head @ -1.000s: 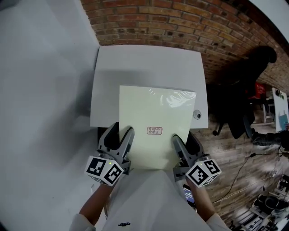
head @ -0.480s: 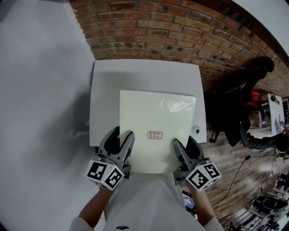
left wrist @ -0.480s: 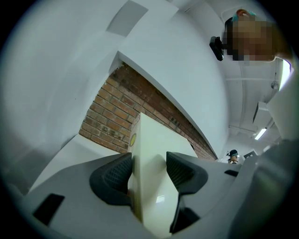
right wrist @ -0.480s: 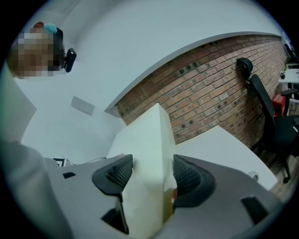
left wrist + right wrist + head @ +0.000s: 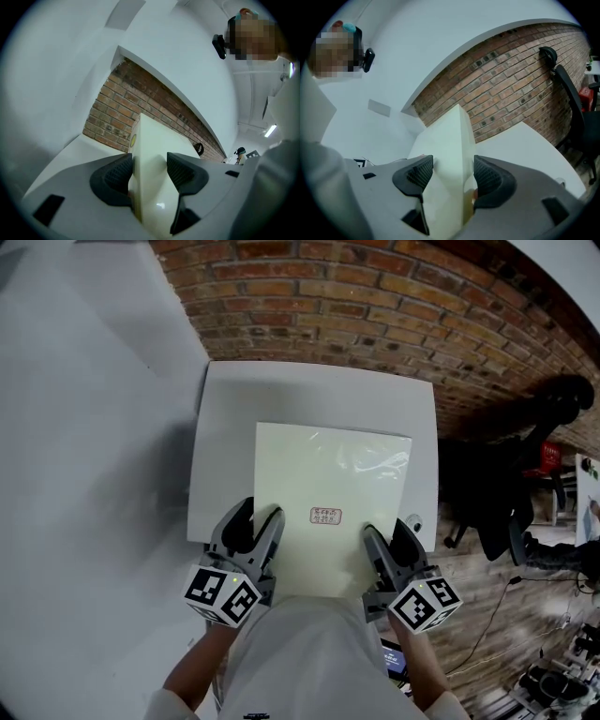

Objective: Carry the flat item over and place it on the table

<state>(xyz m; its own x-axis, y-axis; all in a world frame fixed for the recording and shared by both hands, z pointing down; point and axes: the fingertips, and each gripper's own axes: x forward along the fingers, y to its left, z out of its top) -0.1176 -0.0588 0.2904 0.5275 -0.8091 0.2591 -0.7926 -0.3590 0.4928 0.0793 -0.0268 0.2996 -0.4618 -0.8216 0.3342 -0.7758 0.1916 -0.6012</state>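
Note:
A pale cream flat panel [image 5: 328,488] with a small printed label at its middle lies level over the white table [image 5: 309,390]. My left gripper [image 5: 255,517] is shut on its near left edge and my right gripper [image 5: 388,536] is shut on its near right edge. In the left gripper view the panel [image 5: 152,136] runs away from me between the dark pads [image 5: 115,176] of the left gripper [image 5: 149,164]. In the right gripper view the panel [image 5: 450,133] is pinched in the right gripper [image 5: 451,172]. Whether the panel touches the tabletop I cannot tell.
A brick wall [image 5: 375,296] stands behind the table. A small round black object [image 5: 413,522] sits at the table's near right corner. A black office chair [image 5: 506,502] and cables on wooden floor lie to the right. A white wall [image 5: 84,474] borders the left.
In the head view the table has shifted slightly lower and to the right, and the panel with it. Both grippers keep the same hold on its near edge.

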